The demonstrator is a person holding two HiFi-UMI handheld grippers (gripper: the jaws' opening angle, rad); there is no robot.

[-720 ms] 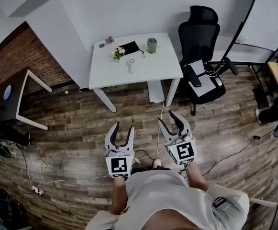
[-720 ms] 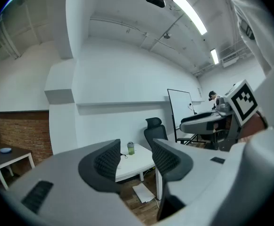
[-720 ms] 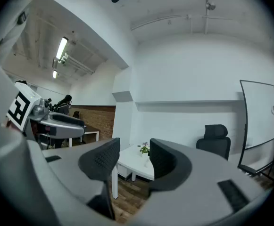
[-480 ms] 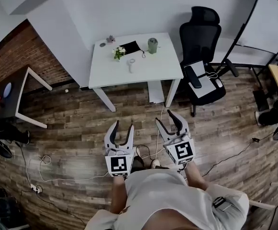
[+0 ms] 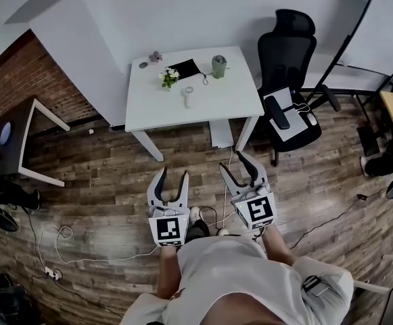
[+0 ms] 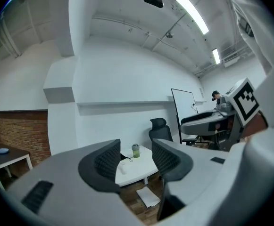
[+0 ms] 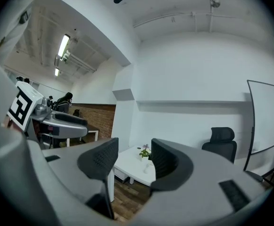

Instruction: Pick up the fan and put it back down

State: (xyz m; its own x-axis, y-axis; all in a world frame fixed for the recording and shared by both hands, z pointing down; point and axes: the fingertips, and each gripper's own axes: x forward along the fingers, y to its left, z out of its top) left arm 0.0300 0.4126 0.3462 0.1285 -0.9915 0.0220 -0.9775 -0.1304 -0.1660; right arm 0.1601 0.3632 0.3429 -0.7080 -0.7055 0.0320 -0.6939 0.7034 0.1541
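both grippers are held level over the wood floor [image 5: 101,181], well short of the white table [image 5: 223,103]. left gripper [image 5: 172,179]: jaws apart w/ a clear gap, nothing btwn them. right gripper [image 5: 237,165]: same, empty. the fan [image 5: 188,97] sits on the table near its middle, just in front of the flower pot [image 5: 168,76]; green cup [image 5: 218,66] at back right. black office chair [image 5: 287,42] is beside the table.

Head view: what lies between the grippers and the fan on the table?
Head view: wooden floor and bare table top lie between the left gripper, the right gripper and the fan.
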